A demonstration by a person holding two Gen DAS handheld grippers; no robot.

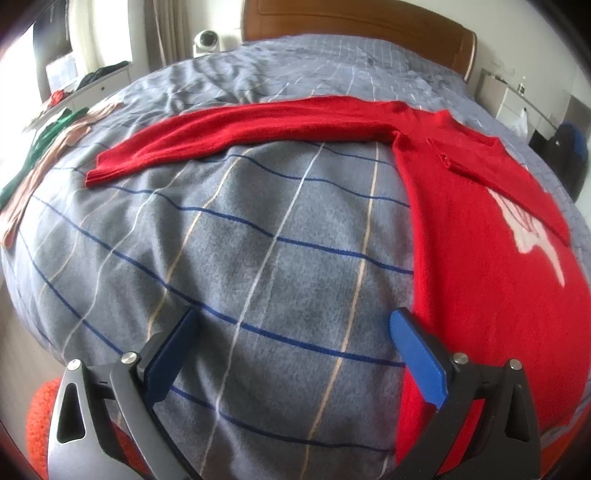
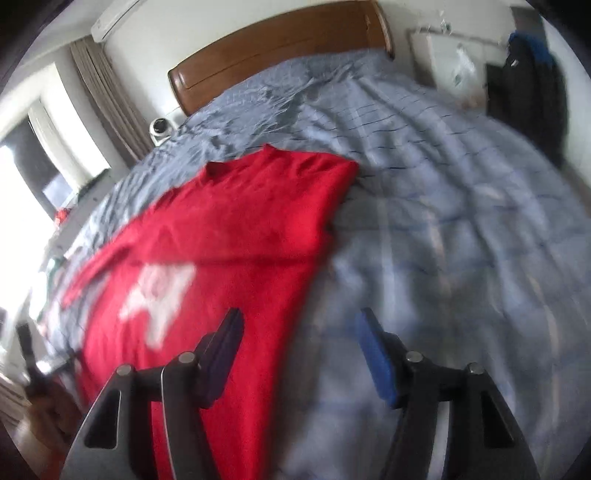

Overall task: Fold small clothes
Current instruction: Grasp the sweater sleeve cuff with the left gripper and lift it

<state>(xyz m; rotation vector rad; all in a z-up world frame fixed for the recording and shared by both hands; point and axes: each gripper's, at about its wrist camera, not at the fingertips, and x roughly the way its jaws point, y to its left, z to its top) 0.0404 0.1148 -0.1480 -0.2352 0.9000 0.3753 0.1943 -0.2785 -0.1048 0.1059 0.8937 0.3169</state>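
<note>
Lying flat on the bed, the red sweater (image 1: pixel 476 236) is spread over the grey checked duvet (image 1: pixel 236 236) with its front, bearing a white motif (image 1: pixel 532 229), facing up. One sleeve (image 1: pixel 236 136) extends straight out sideways across the duvet, its cuff near the bed's edge. In the right wrist view the opposite side of the sweater (image 2: pixel 236 229) appears folded inward over the body, forming a straight edge; blur prevents confirming further detail.

Left tool (image 1: pixel 291 325): jaws stand wide apart, nothing between them. It hangs above bare duvet, with one blue finger (image 1: pixel 417 354) over the sweater's side edge; whether it touches cannot be told.

Right tool (image 2: pixel 299 328): jaws apart, nothing clamped. The dark finger (image 2: pixel 225 354) is above the red fabric, the blue finger (image 2: pixel 376 358) above the duvet, with the sweater's edge running between them.

A wooden headboard (image 1: pixel 354 22) stands at the far end of the bed. Green and pink garments (image 1: pixel 40 147) lie along the bed's far-left edge, well apart from the sweater. An orange knitted item (image 1: pixel 37 424) sits low beside the left tool.
</note>
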